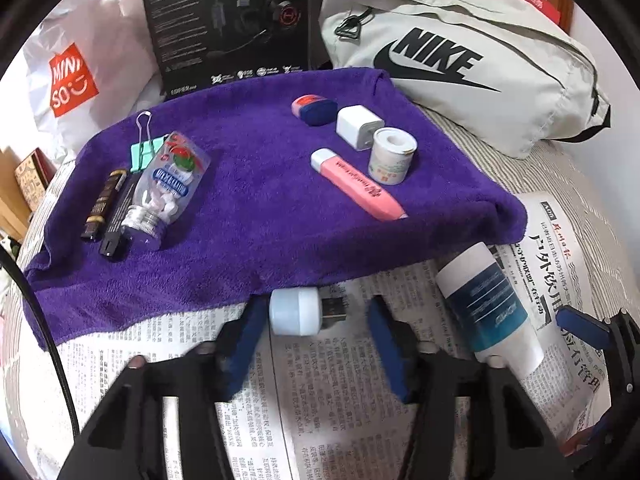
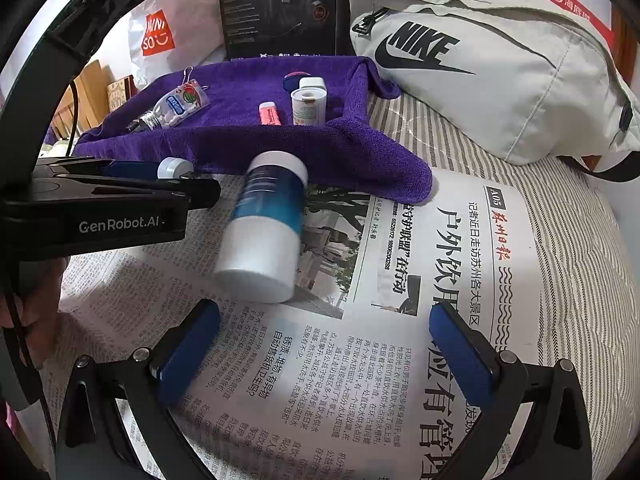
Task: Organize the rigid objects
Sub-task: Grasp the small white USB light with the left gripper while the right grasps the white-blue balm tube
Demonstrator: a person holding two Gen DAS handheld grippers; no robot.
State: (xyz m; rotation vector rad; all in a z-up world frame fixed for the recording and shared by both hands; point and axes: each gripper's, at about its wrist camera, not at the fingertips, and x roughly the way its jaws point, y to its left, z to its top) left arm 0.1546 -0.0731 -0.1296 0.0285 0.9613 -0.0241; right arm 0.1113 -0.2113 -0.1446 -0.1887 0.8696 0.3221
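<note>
Purple towel (image 1: 256, 200) fills the middle of the left wrist view, with a pink highlighter (image 1: 356, 184), a white charger cube (image 1: 358, 126) and a tape roll (image 1: 392, 154) on it. Your left gripper (image 1: 316, 320) at the lower centre is spread around a small white USB light (image 1: 298, 316) on the newspaper (image 2: 360, 360), the pads not pressing. Your right gripper (image 2: 324, 352) stands wide open and empty, just below the lying white and blue bottle (image 2: 268, 224).
</note>
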